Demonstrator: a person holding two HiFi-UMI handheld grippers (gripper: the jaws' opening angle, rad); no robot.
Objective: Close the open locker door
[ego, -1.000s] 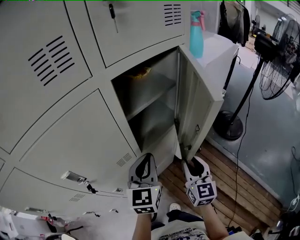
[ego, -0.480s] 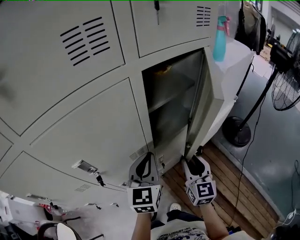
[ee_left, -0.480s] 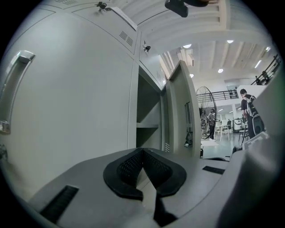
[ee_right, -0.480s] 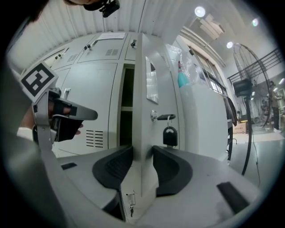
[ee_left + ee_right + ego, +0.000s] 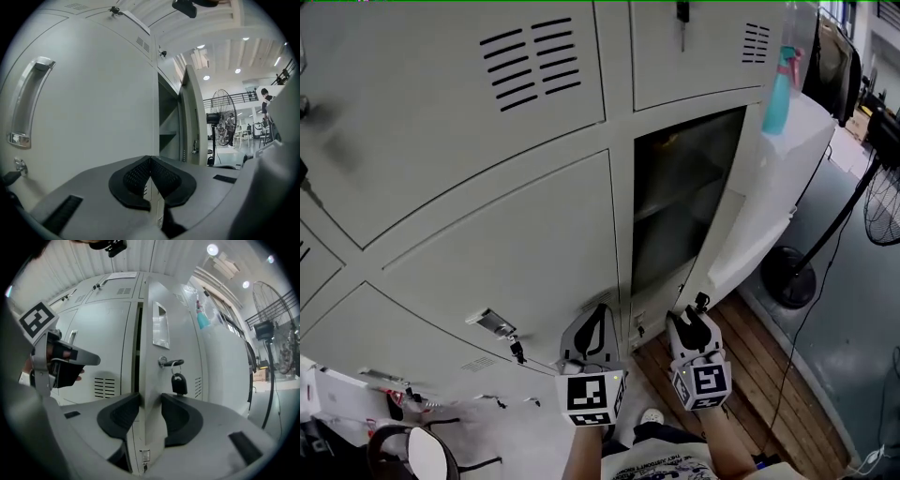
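In the head view the left gripper [image 5: 593, 317] points at the closed locker fronts, while the right gripper [image 5: 694, 317] sits at the lower edge of the partly open locker door [image 5: 773, 187]. In the left gripper view the pads meet with nothing between them, and the door stands ahead and right of the jaws. In the right gripper view the jaws have just been opening. The door's edge stands between them, and a padlock [image 5: 178, 383] hangs just above the right jaw.
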